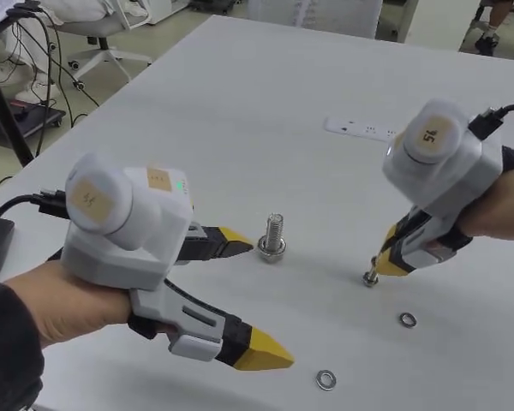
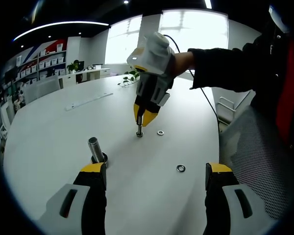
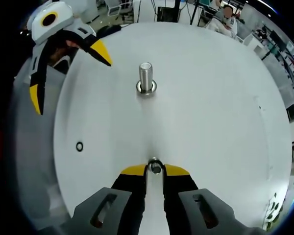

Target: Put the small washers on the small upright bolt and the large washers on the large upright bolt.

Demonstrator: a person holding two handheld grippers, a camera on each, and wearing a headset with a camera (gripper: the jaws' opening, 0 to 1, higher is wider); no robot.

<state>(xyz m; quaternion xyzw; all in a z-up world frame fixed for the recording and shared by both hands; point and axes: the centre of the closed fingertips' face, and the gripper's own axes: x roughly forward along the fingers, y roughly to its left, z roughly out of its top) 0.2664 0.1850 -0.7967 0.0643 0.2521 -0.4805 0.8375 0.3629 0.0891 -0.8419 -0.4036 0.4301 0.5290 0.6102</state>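
The large upright bolt point(image 1: 273, 233) point(image 2: 95, 148) point(image 3: 146, 77) stands mid-table with a wider ring at its base. To its right is the small upright bolt point(image 1: 371, 276) point(image 2: 139, 131). My right gripper point(image 1: 385, 266) point(image 3: 155, 169) points down onto that bolt's top, its jaws nearly together around a small round washer point(image 3: 155, 167). My left gripper point(image 1: 253, 295) point(image 2: 156, 169) hovers open and empty just left of the large bolt. Two loose washers lie flat on the table, one point(image 1: 408, 320) point(image 2: 160, 132) near the small bolt and one point(image 1: 326, 379) point(image 2: 181, 168) point(image 3: 79, 146) nearer the front edge.
A white power strip point(image 1: 360, 128) point(image 2: 88, 101) lies at the back of the white table point(image 1: 240, 103). Cables and an office chair point(image 1: 94, 34) stand beyond the table's left edge. A person's arm point(image 2: 220, 58) holds the right gripper.
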